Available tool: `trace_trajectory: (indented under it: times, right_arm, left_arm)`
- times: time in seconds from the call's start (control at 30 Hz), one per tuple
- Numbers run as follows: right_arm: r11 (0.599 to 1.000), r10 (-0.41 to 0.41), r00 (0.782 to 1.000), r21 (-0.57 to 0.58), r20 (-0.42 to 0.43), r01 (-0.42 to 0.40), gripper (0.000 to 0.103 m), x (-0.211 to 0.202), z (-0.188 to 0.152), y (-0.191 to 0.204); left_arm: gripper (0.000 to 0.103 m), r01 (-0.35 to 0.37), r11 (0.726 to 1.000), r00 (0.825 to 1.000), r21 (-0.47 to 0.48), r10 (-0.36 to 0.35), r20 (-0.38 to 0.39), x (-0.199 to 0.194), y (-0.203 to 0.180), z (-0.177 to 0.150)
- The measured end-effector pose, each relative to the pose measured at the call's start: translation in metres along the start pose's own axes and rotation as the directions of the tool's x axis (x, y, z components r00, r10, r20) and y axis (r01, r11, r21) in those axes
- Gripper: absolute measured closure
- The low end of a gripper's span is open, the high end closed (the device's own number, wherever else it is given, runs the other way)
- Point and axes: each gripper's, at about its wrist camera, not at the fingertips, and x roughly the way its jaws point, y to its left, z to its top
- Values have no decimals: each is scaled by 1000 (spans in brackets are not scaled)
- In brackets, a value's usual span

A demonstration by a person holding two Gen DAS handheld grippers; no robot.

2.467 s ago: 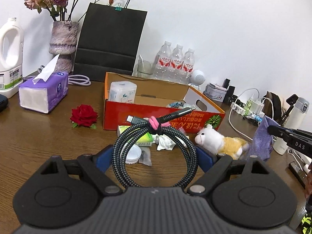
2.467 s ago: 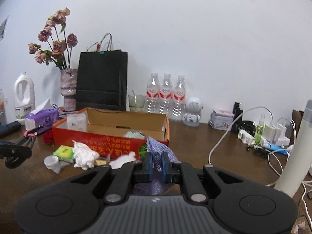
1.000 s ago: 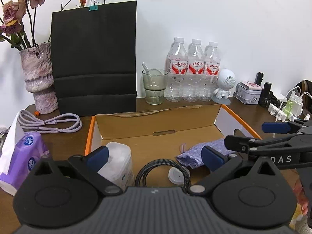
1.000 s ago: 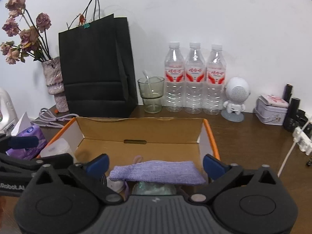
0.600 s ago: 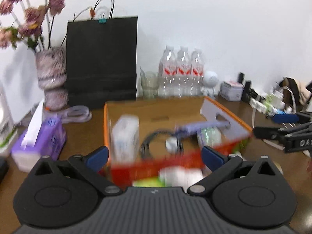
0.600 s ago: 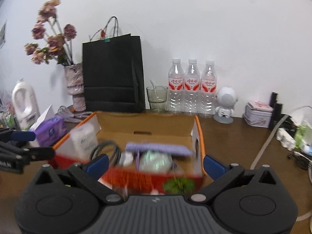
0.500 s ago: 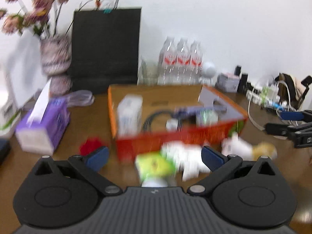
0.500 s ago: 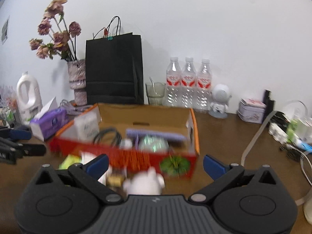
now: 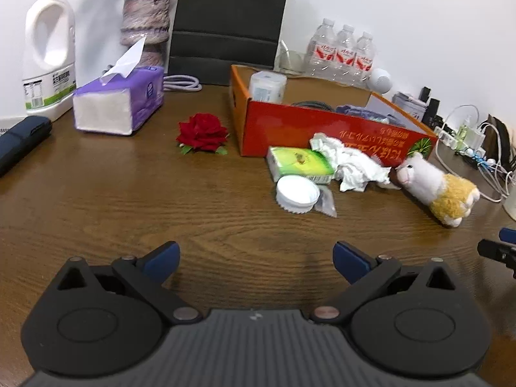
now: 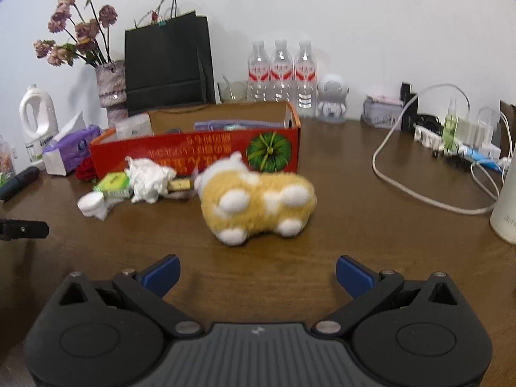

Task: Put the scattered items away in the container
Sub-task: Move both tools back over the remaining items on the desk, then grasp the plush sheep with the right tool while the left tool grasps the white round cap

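- Jaws of the left gripper: spread wide and empty, low over the bare wooden table.
- Jaws of the right gripper: likewise spread and empty, pointed at the plush alpaca, which lies on its side just ahead of them.
- Loose items nearest the grippers: a white lid on a clear wrapper, a green packet, a crumpled tissue and a small yellow-labelled item, all clustered against the front wall of the box.
- Red rose: alone on the table, just left of the box.
- Orange cardboard box, the container: already holds a white tub, a dark coiled cable and a purple cloth.
- Progress: judged partly done; about six items appear left outside the box, the alpaca being the likeliest next pick for the right side.
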Motion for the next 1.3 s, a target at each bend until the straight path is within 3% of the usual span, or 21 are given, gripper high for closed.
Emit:
trace_trajectory:
  times: [0.3,0.47,0.63,0.83,0.93,1.0,1.07,1.17,1.3]
  right_arm:
    - [1000,-7,1000,-4,3,7,0,4,-1,3]
    - [999,-20,1000,-29,22,21,0,18,17,3]
    - [999,-36,999,-28,16,36,0,46,39,-2]
    - [1000,6,1000,3,-20,-6,0,71,50,-5]
    - [1000,-4,1000,4,-17,4,0,78,53,-1]
    - [1000,-5,1000,10,-3,5,1,79,54,0]
    - [1000,6,1000,17,11,-6,3,77,54,1]
    - [1000,17,1000,21,23,-18,7,74,52,1]
    - [999,28,998,28,48,-29,8,64,49,1]
  left_arm:
    - [0,-29,999,1000,26,28,8,3,-7,-4]
    - [0,-5,1000,1000,27,5,20,16,-15,12]
    - [0,-45,998,998,33,44,41,41,-29,34]
    - [0,-45,998,999,44,44,28,66,-38,46]
    - [16,-58,998,998,34,57,22,73,-40,46]
    - [41,-50,998,998,36,49,36,70,-40,45]
    - [51,-27,999,999,36,26,44,66,-40,43]
    - [63,-17,999,997,38,14,73,58,-39,40]
    - [63,7,999,997,40,-10,80,50,-37,36]
